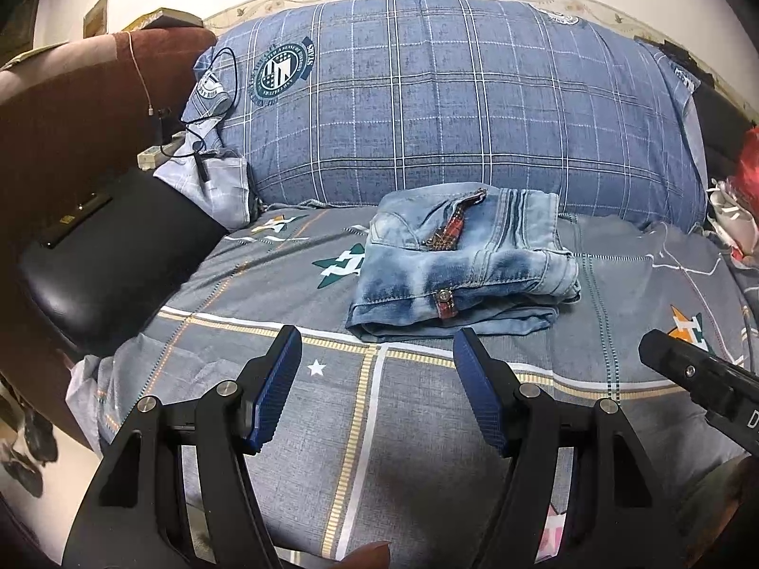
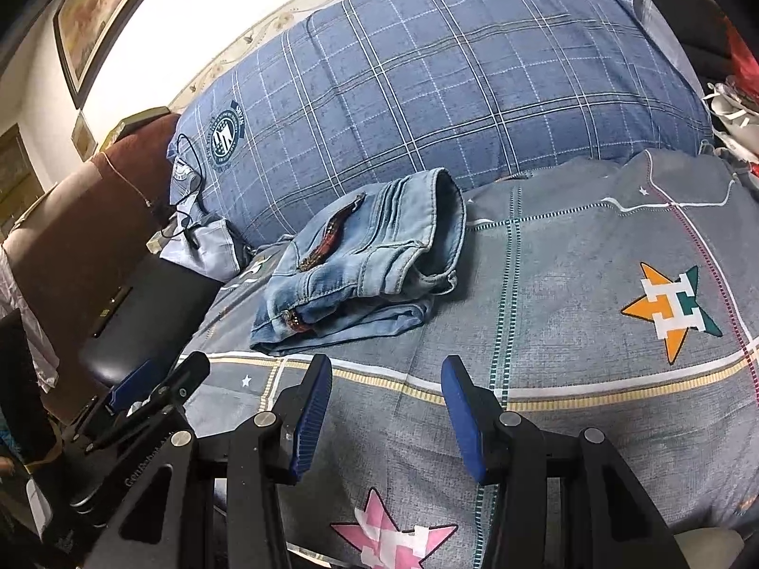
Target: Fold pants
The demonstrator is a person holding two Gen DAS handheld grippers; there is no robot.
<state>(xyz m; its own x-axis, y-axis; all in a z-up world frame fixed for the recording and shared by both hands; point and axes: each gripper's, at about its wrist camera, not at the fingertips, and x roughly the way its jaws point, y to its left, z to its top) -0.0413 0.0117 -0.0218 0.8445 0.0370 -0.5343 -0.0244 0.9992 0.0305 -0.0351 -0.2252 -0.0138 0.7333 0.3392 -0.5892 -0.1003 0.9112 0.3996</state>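
A pair of light blue washed jeans [image 1: 462, 263] lies folded in a compact stack on the grey patterned bed sheet [image 1: 284, 294], in front of a big blue plaid pillow [image 1: 450, 109]. The jeans also show in the right wrist view [image 2: 365, 270], left of centre. My left gripper [image 1: 379, 360] is open and empty, hovering over the sheet just short of the jeans' near edge. My right gripper [image 2: 386, 396] is open and empty, near the jeans' front right. The right gripper's tip shows at the right edge of the left wrist view [image 1: 683, 370].
A brown upholstered headboard [image 1: 71, 109] and a black padded seat [image 1: 109, 256] stand at the left of the bed. A black cable [image 1: 208, 109] lies on the pillow's left end. Red and white items [image 1: 740, 199] sit at the right edge. The left gripper appears at the lower left of the right wrist view [image 2: 156, 389].
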